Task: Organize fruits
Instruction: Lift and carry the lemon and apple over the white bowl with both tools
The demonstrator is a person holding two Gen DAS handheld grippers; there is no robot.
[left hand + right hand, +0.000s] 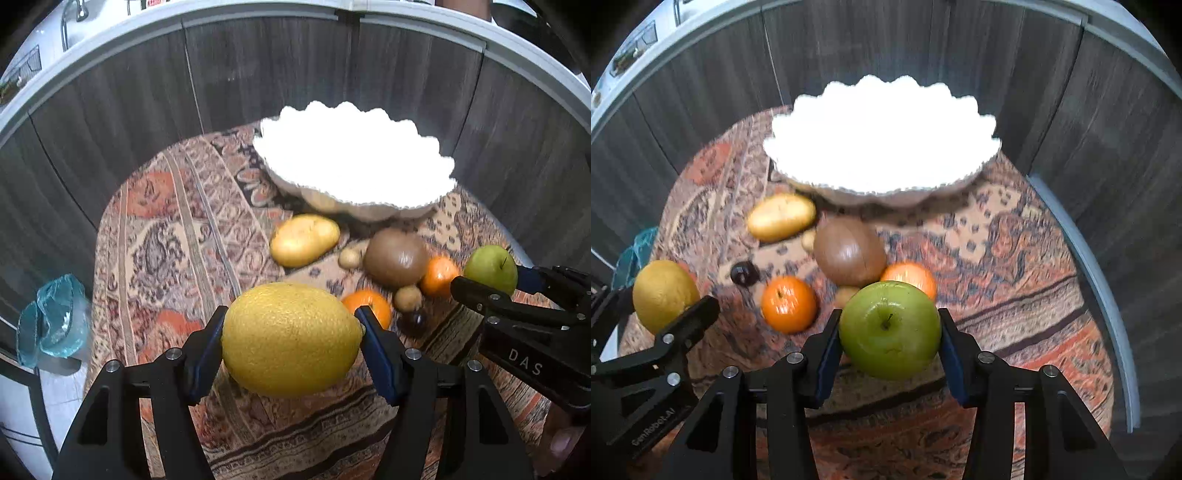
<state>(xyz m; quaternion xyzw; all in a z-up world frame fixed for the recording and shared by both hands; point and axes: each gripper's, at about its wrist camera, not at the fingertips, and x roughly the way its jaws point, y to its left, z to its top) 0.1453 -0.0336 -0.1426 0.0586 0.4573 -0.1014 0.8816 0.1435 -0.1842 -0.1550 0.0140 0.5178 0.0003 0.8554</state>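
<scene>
With the white bowl [354,166] as target, the left gripper [291,343] is clamped on a lemon [290,339] and the right gripper [889,332] on a green apple [889,328], both held short of it, presumably for dropping in.

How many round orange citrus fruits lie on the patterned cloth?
2. One round orange citrus fruit lies left of the brown onion; the other sits behind the clamped green apple, partly hidden.

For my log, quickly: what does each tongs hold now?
Left tongs: closed on the lemon.
Right tongs: closed on the green apple.
</scene>
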